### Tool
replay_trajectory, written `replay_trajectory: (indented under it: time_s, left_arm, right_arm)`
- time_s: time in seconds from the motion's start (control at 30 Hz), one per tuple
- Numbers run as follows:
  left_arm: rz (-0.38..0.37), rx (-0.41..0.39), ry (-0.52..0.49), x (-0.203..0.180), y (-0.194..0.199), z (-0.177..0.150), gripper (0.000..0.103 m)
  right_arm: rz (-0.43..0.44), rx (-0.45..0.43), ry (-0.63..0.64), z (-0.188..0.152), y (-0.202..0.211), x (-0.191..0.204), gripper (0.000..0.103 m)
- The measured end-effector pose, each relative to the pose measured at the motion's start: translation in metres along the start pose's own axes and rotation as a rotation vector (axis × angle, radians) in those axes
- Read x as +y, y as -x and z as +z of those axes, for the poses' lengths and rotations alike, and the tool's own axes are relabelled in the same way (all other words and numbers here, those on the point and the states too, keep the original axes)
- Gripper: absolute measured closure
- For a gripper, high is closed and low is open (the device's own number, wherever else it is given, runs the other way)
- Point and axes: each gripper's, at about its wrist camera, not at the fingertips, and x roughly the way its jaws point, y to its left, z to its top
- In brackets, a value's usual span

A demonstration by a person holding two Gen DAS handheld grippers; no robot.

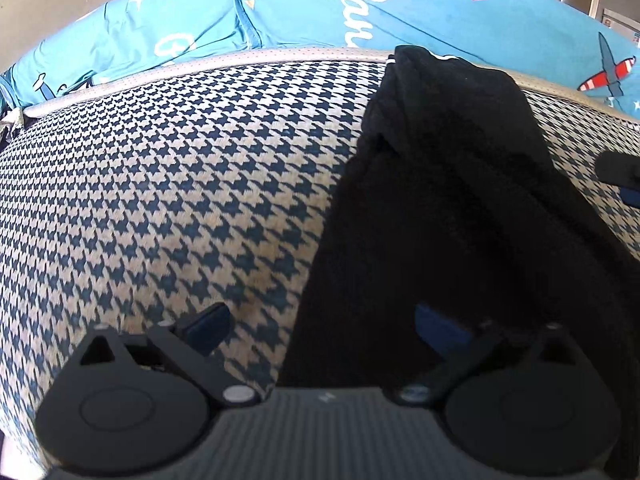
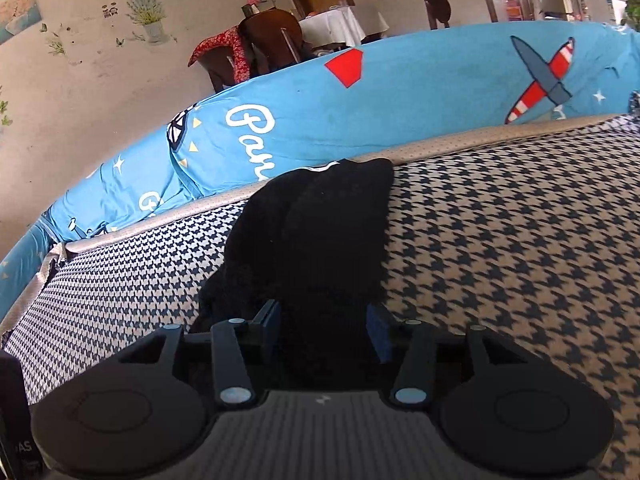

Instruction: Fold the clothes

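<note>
We see a black garment with a thin white trim at its far end, ahead of our left hand-held gripper, which is black with blue pads on its fingers. Under it lies a cushion in dark-blue-and-cream houndstooth with a beige piped edge. Beyond that edge we see a bright blue cover printed with white script, white stars, a red shape and a red-and-white striped plane with grey-blue wings. Our right hand-held gripper is also black with blue pads. Far ahead we see a cream wall with lavender flower stickers.
</note>
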Motion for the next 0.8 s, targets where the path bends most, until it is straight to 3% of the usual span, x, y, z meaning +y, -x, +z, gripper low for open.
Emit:
replay_trajectory:
  time_s: [0.17, 0.57, 0.8]
  left_arm:
    - [0.006, -0.022, -0.030, -0.006, 0.010, -0.012, 0.000]
    - [0.008, -0.044, -0.027, -0.002, 0.031, -0.041, 0.000]
    - [-0.001, -0.048, -0.017, 0.001, 0.042, -0.057, 0.000]
  right_arm:
    - [-0.064, -0.024, 0.003, -0.015, 0.027, -0.011, 0.046]
    - [-0.211, -0.013, -0.020, -0.056, 0.065, -0.040, 0.045]
    - [-0.247, -0.018, -0.049, -0.066, 0.068, -0.056, 0.045]
